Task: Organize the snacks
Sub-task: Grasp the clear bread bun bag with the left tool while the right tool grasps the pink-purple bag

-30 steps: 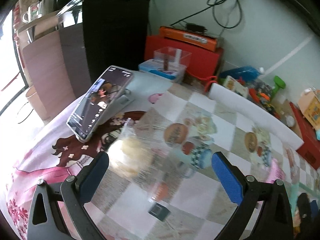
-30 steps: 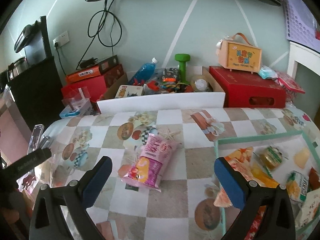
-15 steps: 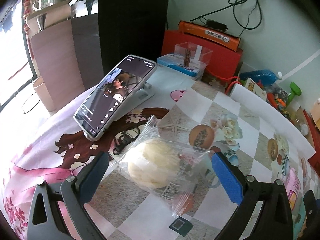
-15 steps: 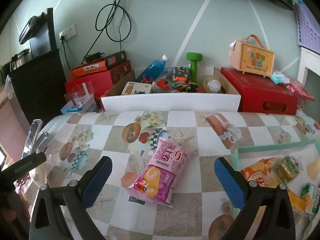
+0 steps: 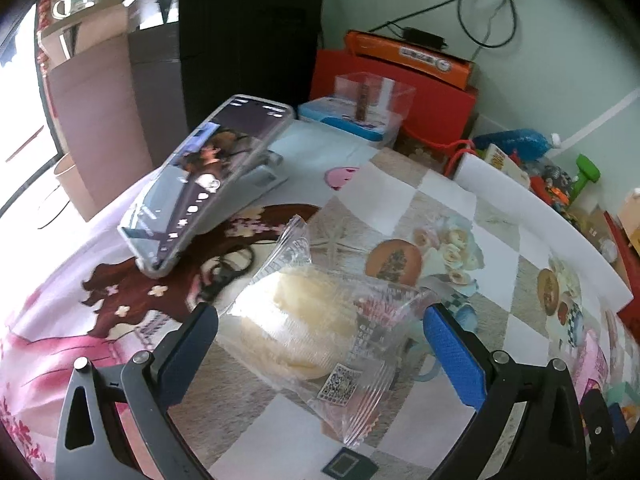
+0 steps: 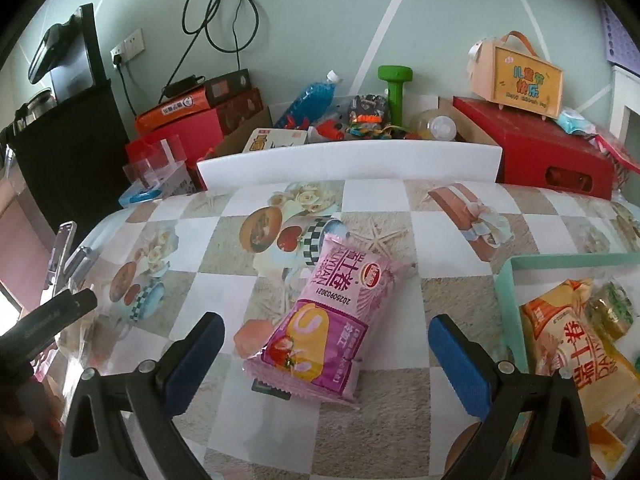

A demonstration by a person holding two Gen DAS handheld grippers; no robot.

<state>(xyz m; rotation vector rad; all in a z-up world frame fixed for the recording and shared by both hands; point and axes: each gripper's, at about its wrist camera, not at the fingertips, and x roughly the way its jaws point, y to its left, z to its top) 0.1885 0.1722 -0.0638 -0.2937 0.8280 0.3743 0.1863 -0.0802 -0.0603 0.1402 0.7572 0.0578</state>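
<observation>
From your left wrist view, your left gripper (image 5: 320, 340) has its jaws spread wide, and the clear-wrapped pastry (image 5: 308, 332) lies on the tabletop (image 5: 500, 320) right between them, its crimped end reaching back toward the camera. Neither blue pad (image 5: 452, 356) visibly presses the wrapper. Ahead of the left jaw, a phone (image 5: 208, 176) leans tilted on its stand, with a dark cord (image 5: 224, 272) between it and the pastry.

From your right wrist view, your right gripper (image 6: 322, 354) also holds its jaws wide apart, gripping nothing. The pink snack packet (image 6: 324, 324) lies flat on the tabletop between them, slightly ahead of the tips, touching neither. Beyond the right jaw sits the mint-green tray (image 6: 506, 292), with an orange snack packet (image 6: 576, 344) and a small green-wrapped item (image 6: 614, 308) inside. Far ahead, a white foam board (image 6: 348, 162) stands along the tabletop's back edge.
</observation>
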